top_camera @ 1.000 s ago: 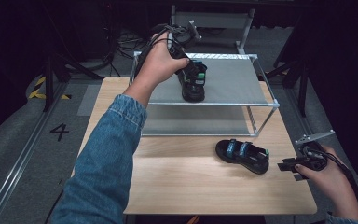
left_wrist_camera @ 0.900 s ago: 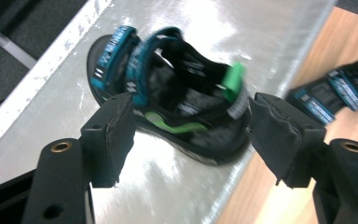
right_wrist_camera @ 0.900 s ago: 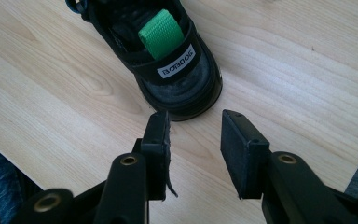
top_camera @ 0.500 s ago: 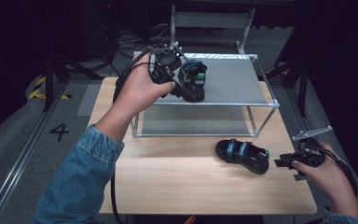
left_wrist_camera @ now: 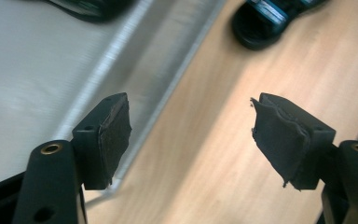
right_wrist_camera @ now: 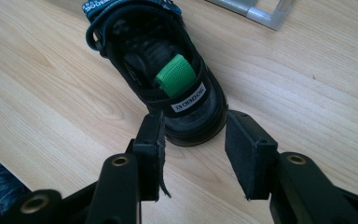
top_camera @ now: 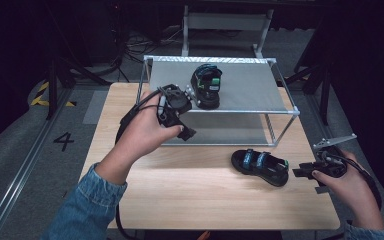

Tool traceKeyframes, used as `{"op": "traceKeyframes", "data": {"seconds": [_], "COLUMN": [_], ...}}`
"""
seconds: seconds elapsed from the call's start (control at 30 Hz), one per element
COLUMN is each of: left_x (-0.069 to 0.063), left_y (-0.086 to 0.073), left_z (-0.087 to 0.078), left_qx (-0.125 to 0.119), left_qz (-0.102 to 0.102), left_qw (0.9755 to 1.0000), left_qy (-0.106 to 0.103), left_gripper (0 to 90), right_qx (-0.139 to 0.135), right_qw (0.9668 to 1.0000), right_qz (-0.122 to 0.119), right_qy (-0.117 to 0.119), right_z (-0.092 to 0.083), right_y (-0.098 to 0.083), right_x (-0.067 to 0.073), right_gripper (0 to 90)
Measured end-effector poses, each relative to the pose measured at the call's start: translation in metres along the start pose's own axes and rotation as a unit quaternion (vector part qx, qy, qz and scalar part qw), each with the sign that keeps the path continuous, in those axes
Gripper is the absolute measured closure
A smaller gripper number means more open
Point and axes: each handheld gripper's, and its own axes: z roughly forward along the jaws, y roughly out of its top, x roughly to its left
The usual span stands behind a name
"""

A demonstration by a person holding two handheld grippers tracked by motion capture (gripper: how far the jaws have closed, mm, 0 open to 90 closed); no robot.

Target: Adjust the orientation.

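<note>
The left hand [top_camera: 147, 131] reaches in from the lower left of the high view, its forearm in a denim sleeve [top_camera: 87, 210] angled up across the wooden table [top_camera: 190, 200]. It holds the left gripper [top_camera: 187, 131] over the front left corner of the metal rack [top_camera: 240, 112], tips pointing down and towards the table's right. In the left gripper view the jaws stand wide apart, having just been opening, with nothing between them; the rack's front rail and bare table lie below. One black sandal [top_camera: 207, 86] stands on the rack's top shelf, just beyond the left gripper and apart from it. The right hand [top_camera: 347, 177] rests at the table's right edge, wrist low, and aims the right gripper [top_camera: 300, 172] leftward, roughly level with the tabletop. The second black sandal [top_camera: 260, 166] lies flat on the table in front of the rack, its heel towards that gripper. In the right gripper view the jaws have just been opening and flank the heel [right_wrist_camera: 191, 123] on both sides; the pads sit just beside it, and whether they touch it cannot be told.
</note>
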Motion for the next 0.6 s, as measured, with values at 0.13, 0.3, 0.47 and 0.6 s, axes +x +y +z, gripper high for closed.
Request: {"op": "traceKeyframes", "data": {"seconds": [0.13,0.3,0.47,0.6], "left_x": [-0.007,-0.011,-0.015,-0.014], "left_y": [-0.011,-0.024,-0.04,-0.051], "left_z": [0.012,0.026,0.04,0.044], "left_qx": [0.009,0.006,-0.002,-0.006], "left_qz": [-0.004,-0.012,-0.03,-0.043], "left_qw": [0.9999,0.9999,0.9994,0.999], "left_qy": [-0.006,-0.008,-0.016,-0.007], "left_gripper": [26.8,24.8,24.6,25.1], "right_qx": [0.003,0.003,-0.005,-0.012], "right_qw": [1.0,1.0,1.0,0.9998], "right_qz": [0.003,0.006,-0.008,-0.015], "right_qy": [0.001,-0.001,-0.004,-0.006], "right_z": [0.0,0.001,0.002,0.005], "right_y": [0.001,0.004,0.008,0.012], "right_x": [0.001,0.003,0.007,0.011], "right_gripper": [59.1,59.2,58.5,58.4]}}
